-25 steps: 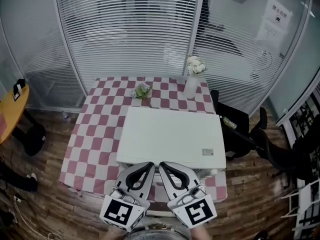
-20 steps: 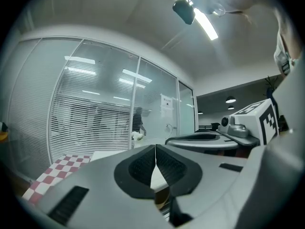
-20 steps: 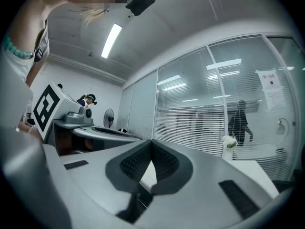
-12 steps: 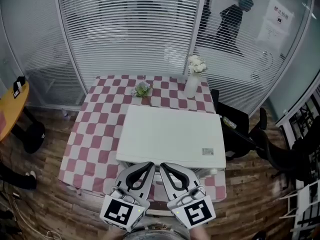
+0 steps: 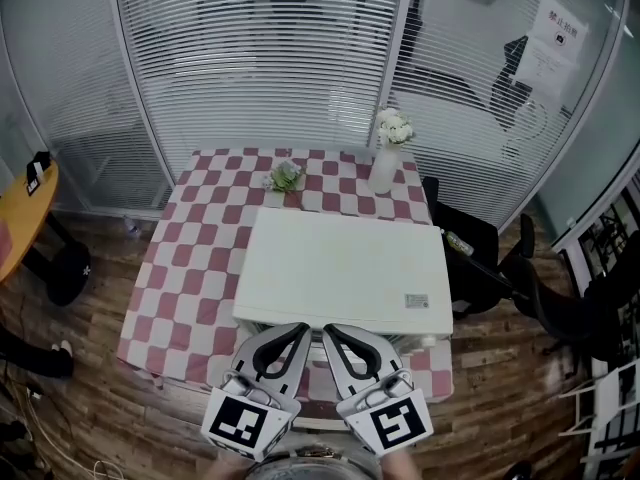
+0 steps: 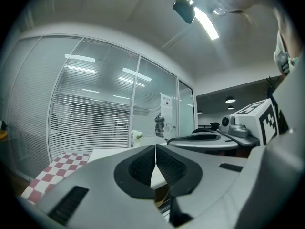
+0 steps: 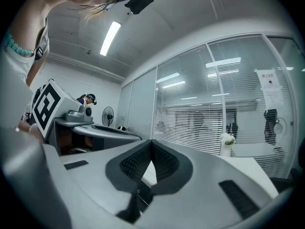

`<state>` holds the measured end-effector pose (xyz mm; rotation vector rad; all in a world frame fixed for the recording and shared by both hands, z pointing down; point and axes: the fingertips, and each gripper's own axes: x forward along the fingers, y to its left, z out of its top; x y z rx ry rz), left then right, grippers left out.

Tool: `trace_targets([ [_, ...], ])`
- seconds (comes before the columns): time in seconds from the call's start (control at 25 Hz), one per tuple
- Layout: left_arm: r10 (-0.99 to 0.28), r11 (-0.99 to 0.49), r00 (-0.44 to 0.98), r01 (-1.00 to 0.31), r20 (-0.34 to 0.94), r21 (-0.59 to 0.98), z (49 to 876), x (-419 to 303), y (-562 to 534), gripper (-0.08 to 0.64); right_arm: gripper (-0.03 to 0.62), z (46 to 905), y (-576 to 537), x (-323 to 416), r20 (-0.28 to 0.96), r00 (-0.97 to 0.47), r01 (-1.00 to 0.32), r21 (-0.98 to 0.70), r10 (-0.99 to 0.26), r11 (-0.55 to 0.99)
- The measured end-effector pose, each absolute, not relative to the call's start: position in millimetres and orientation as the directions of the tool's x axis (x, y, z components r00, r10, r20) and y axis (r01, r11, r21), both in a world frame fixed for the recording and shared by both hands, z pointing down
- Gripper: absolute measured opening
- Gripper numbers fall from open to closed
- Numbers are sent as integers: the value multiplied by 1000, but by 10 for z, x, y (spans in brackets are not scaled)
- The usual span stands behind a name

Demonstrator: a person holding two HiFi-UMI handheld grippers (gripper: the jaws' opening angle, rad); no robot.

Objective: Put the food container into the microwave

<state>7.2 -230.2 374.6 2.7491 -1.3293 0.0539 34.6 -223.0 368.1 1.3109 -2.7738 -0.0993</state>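
The white microwave (image 5: 345,268) stands on the red-and-white checked table (image 5: 190,258); I see it from above, its top only. No food container shows in any view. My left gripper (image 5: 300,330) and right gripper (image 5: 330,332) hang side by side just in front of the microwave's near edge, tips pointing at it. In the left gripper view the jaws of the left gripper (image 6: 155,156) are pressed together with nothing between them. The right gripper (image 7: 151,151) stands the same way in its own view, shut and empty.
A white vase with flowers (image 5: 385,163) and a small green plant (image 5: 286,178) sit at the table's far edge. A dark chair (image 5: 470,258) stands to the right, a yellow round table (image 5: 20,218) at far left. Glass walls with blinds close off the back.
Both grippers have barely moved. A person behind the glass wall has walked to the right.
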Motion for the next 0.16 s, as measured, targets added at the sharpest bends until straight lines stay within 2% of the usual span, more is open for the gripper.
trace_targets([
  [0.16,-779,-618,622,-783,84,70,3773,68,-2307,14,-8,3680,-2251,350,40,-633,-768,96,-773,633],
])
